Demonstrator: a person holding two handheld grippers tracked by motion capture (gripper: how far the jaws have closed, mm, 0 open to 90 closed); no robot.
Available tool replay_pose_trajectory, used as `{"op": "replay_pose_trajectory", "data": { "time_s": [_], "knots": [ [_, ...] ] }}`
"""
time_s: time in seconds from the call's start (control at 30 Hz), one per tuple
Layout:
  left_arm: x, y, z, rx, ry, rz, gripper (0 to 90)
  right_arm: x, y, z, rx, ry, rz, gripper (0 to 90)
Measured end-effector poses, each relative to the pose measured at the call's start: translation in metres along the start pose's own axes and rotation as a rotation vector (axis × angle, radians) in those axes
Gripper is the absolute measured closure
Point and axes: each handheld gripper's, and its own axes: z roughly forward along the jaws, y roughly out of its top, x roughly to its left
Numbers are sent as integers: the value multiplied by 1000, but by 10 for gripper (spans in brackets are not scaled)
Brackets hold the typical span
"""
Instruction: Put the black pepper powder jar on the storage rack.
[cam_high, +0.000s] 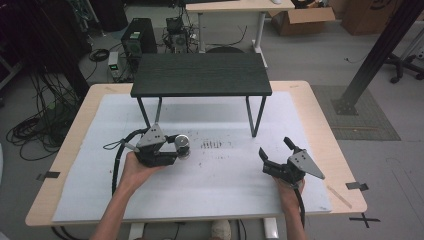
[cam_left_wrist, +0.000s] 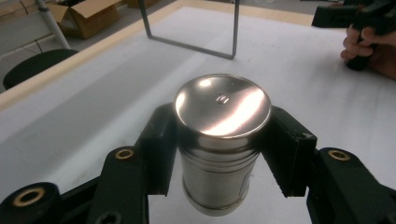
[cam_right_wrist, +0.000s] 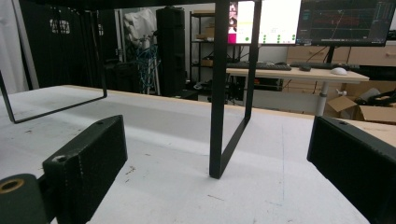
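A shiny metal can (cam_left_wrist: 219, 140) stands upright on the white mat, its round lid facing the camera in the left gripper view. My left gripper (cam_left_wrist: 219, 154) is shut on the can, one black jaw pressed on each side. From above, the can (cam_high: 182, 145) sits at the tip of the left gripper (cam_high: 176, 148), left of the mat's middle. My right gripper (cam_high: 276, 147) rests at the right of the mat, open, with nothing between its jaws. In the right gripper view its fingers (cam_right_wrist: 88, 163) stand wide apart, facing a black stand leg (cam_right_wrist: 219, 93).
A black stand (cam_high: 200, 75) on thin metal legs occupies the back of the white mat (cam_high: 210, 175). Dark scuff marks (cam_high: 210, 145) dot the mat's middle. Beyond the table are cables, computers, a desk with monitors (cam_right_wrist: 303, 21) and cardboard boxes (cam_high: 300, 17).
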Motion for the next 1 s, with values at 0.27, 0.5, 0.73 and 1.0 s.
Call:
{"op": "replay_pose_trajectory", "data": {
  "time_s": [0.27,0.5,0.73,1.0],
  "knots": [
    [2,35,-14,-23,-21,14,493,0,0,0,-1,0,0,46],
    [8,71,-25,-34,-22,33,493,0,0,0,-2,-1,1,46],
    [13,98,-32,-39,-23,46,493,0,0,0,-3,0,0,46],
    [18,126,-33,-43,-31,56,493,0,0,-1,-6,1,0,46]
  ]
}}
